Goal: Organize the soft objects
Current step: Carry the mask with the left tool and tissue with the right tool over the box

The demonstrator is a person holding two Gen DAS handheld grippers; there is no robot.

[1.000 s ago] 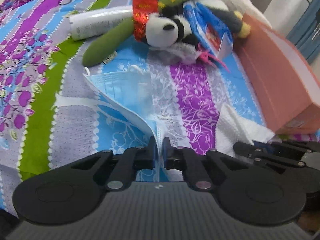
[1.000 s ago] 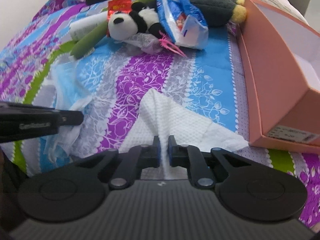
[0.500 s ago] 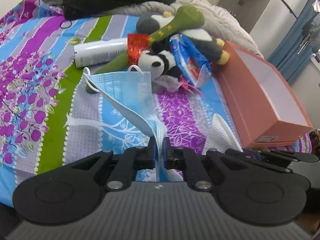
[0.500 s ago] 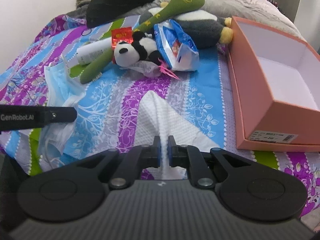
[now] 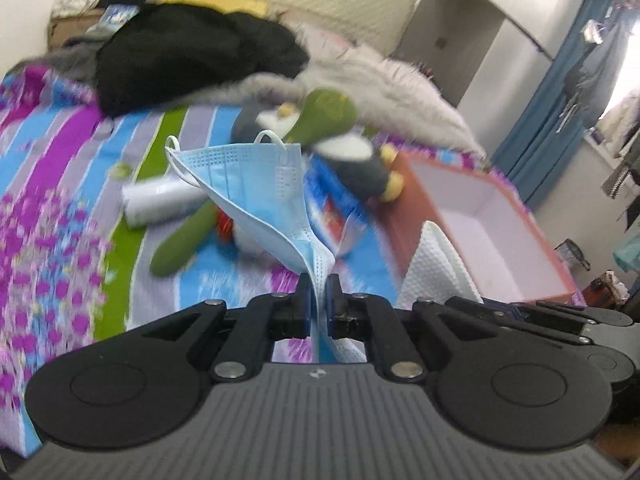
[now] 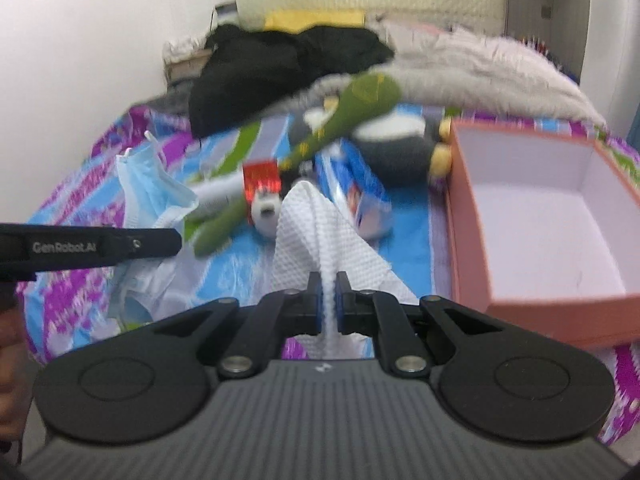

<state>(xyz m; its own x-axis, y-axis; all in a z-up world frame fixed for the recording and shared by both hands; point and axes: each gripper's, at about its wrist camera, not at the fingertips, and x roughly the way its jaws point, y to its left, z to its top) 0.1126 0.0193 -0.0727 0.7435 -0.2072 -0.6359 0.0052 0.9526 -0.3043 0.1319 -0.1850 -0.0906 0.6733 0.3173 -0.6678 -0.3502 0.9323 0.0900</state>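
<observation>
Blue face mask (image 5: 256,184) pinched in left gripper (image 5: 318,298) fingers; white cloth (image 6: 316,232) pinched in right gripper (image 6: 328,292) fingers, above bed (image 6: 404,236).

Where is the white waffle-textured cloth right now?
The white cloth hangs pinched in the right gripper, lifted over the striped bedspread, left of the open pink box.

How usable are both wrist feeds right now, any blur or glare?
Left wrist: bedspread smeared by motion, blue face mask fairly sharp, window glare at the right edge. Right wrist: soft throughout, white cloth and pink box still readable.
</observation>
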